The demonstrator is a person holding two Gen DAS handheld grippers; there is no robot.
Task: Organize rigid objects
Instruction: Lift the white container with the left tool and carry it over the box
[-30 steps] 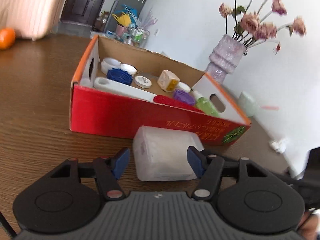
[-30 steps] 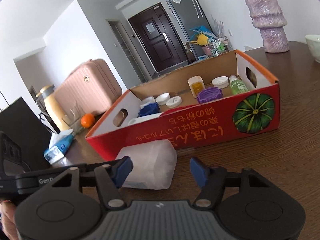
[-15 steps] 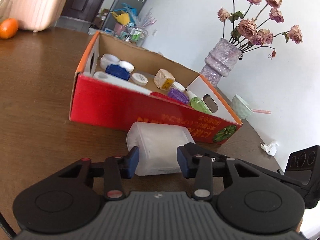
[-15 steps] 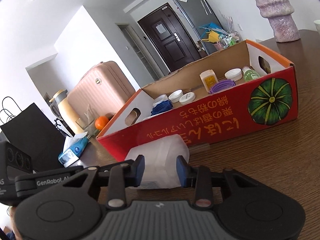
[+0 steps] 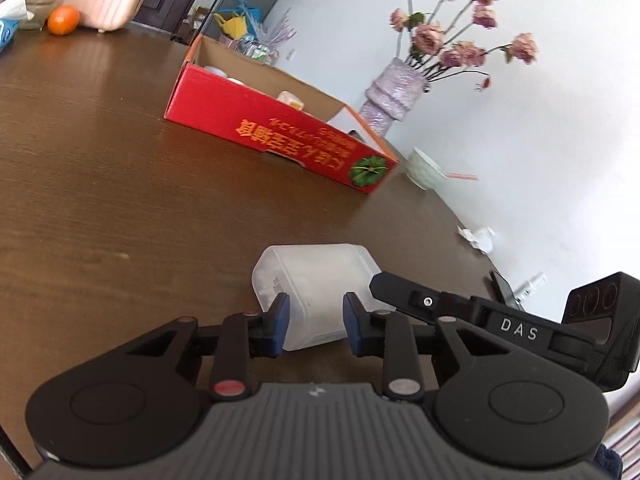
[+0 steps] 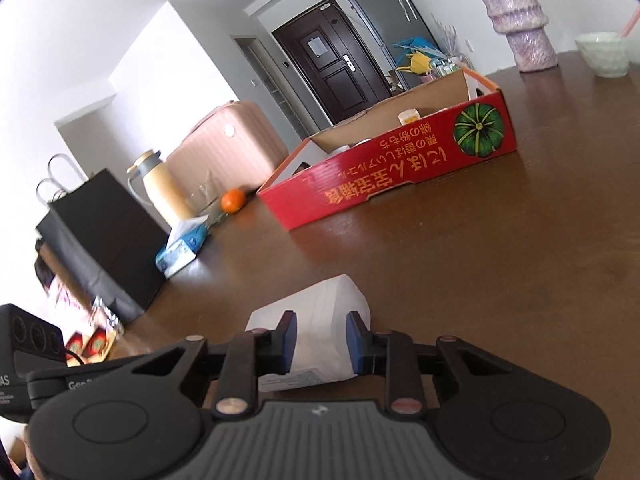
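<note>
On the brown table [image 5: 120,184] a long red box [image 5: 280,136] lies well back from both grippers, its printed side facing them and its open top showing only the tips of a few small items. Far beyond the box, seen from the right wrist, a pink suitcase [image 6: 228,148] stands by a dark door, with a black bag [image 6: 100,236] at the table's left edge. A purple vase [image 5: 392,96] of dried roses stands behind the box's right end, and a pale bowl [image 5: 424,168] sits just beside that end. A yellow jug [image 6: 164,188], a tissue pack [image 6: 182,248] and an orange [image 6: 233,201] sit near the bag.

Close to the cameras a frosted white container [image 5: 316,284] lies on its side on the table, well apart from the box. The left gripper [image 5: 316,326] has its jaws closing, the blue pads at the container's near end. The right gripper [image 6: 322,340] pinches the same container, both blue pads pressed on its sides. A crumpled scrap of paper [image 5: 478,238] lies near the table's right edge.
</note>
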